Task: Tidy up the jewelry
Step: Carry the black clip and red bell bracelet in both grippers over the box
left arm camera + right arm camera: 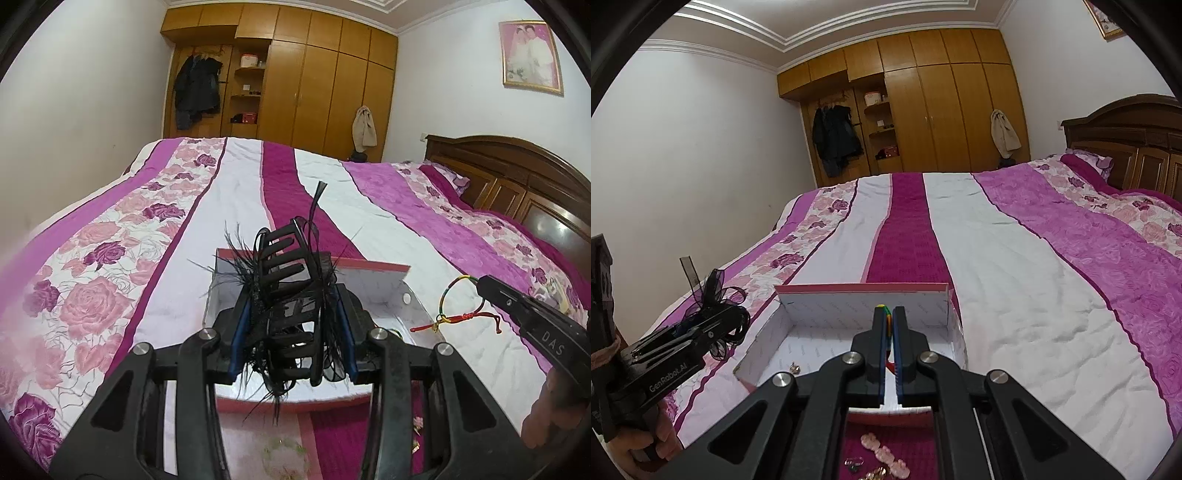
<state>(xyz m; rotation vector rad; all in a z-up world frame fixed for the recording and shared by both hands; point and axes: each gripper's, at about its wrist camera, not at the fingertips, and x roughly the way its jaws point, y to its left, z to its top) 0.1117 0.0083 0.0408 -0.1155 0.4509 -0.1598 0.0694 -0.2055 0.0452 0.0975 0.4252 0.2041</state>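
Observation:
My left gripper [293, 306] is shut on a black feathered claw hair clip [286, 280] and holds it above the white open box [373, 286] with the pink rim. The clip also shows in the right wrist view [714, 302] at the left. My right gripper [889, 317] is shut on a multicoloured string bracelet [882, 308] above the box [857, 306]. The bracelet [452, 295] with its red knotted cords hangs from that gripper in the left wrist view. A small gold piece [794, 367] lies on the box floor.
The box rests on a bed with a pink, white and magenta floral quilt [1015, 251]. Pink hair clips and small gold jewelry [882, 456] lie on the quilt in front of the box. A wooden headboard [517, 177] stands at the right, a wardrobe [314, 77] behind.

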